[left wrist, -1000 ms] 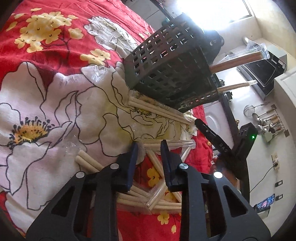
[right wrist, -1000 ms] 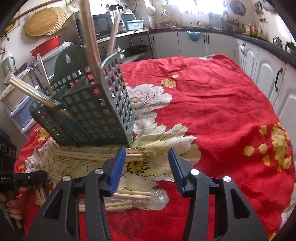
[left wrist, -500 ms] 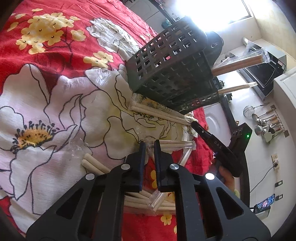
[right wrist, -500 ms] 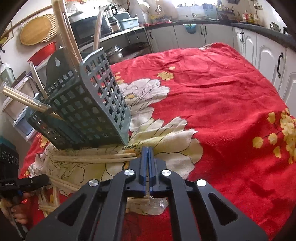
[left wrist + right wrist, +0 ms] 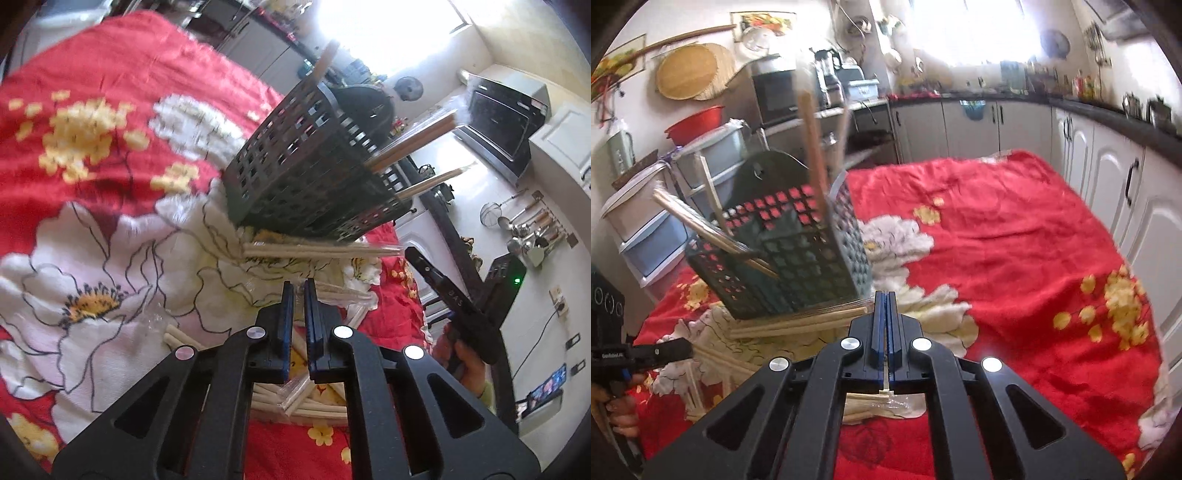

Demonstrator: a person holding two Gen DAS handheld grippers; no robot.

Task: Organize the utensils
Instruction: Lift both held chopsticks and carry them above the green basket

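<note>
Left wrist view: your left claw [image 5: 299, 295] is clenched, apparently on a plastic-wrapped pair of pale wooden chopsticks [image 5: 301, 350], though the blur hides the contact. The dark slotted plastic utensil basket [image 5: 306, 166] stands ahead, up and slightly right, leaning away.

Right wrist view: your right claw [image 5: 885, 306] is clenched on a thin wrapped chopstick pair [image 5: 886, 380] running along its fingers. The basket sits ahead-left, nearer this hand, on the red floral-clothed desk [image 5: 1015, 258]. The claw is pitched downward.
</note>
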